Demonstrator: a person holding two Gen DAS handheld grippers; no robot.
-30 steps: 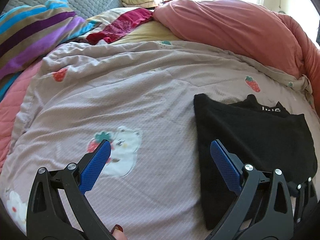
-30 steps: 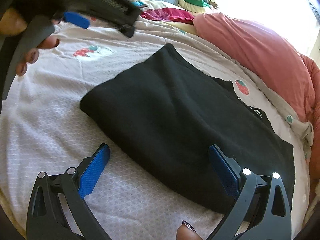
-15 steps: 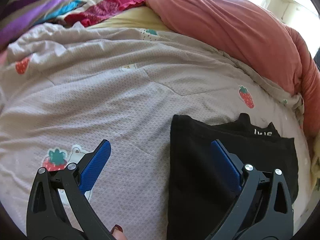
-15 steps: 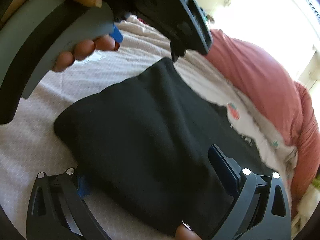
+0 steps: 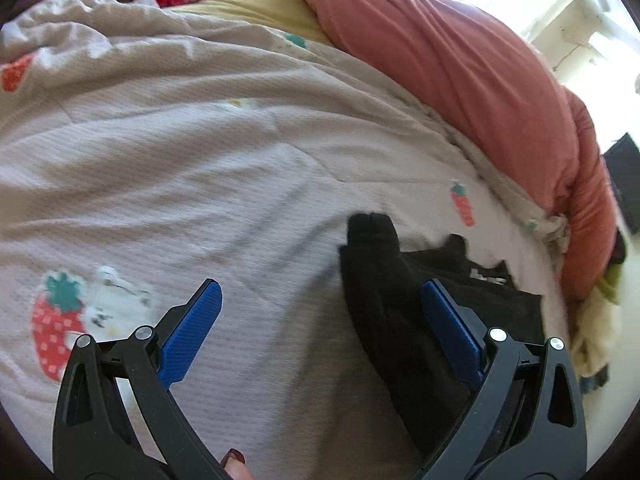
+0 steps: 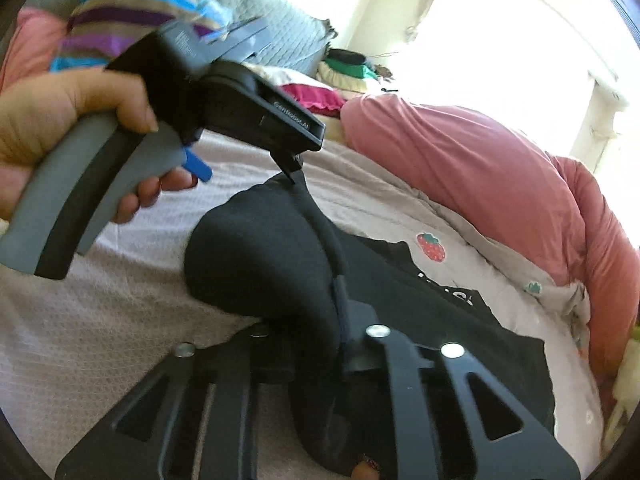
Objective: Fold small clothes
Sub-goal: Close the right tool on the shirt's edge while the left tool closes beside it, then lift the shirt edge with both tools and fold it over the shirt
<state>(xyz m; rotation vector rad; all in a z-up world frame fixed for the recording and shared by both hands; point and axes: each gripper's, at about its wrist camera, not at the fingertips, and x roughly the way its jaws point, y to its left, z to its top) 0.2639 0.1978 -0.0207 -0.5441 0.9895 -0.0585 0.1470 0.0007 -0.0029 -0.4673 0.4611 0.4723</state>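
Note:
A black garment [image 5: 380,312] with white lettering lies on the pale strawberry-print quilt [image 5: 200,160]. In the left wrist view its left edge is bunched up into a ridge. My left gripper [image 5: 320,320] hovers open over that edge, its right pad [image 5: 452,328] above the cloth and its left pad above bare quilt. In the right wrist view the black garment [image 6: 264,256] bulges up in a hump. My right gripper [image 6: 320,344] has its jaws closing, pinched on the near fold of this cloth. A hand [image 6: 60,120] holds the left tool above the garment's far corner.
A bulky coral duvet [image 5: 460,60] runs along the back and right side. A striped blanket [image 6: 120,16], a grey quilted cushion [image 6: 280,28] and a stack of folded clothes [image 6: 348,68] lie at the back. Yellowish cloth [image 5: 592,340] hangs off the right edge.
My right gripper went from wide open to pinched on the garment's near edge and lifted it into a hump. My left gripper tilted down and moved toward the garment's far corner.

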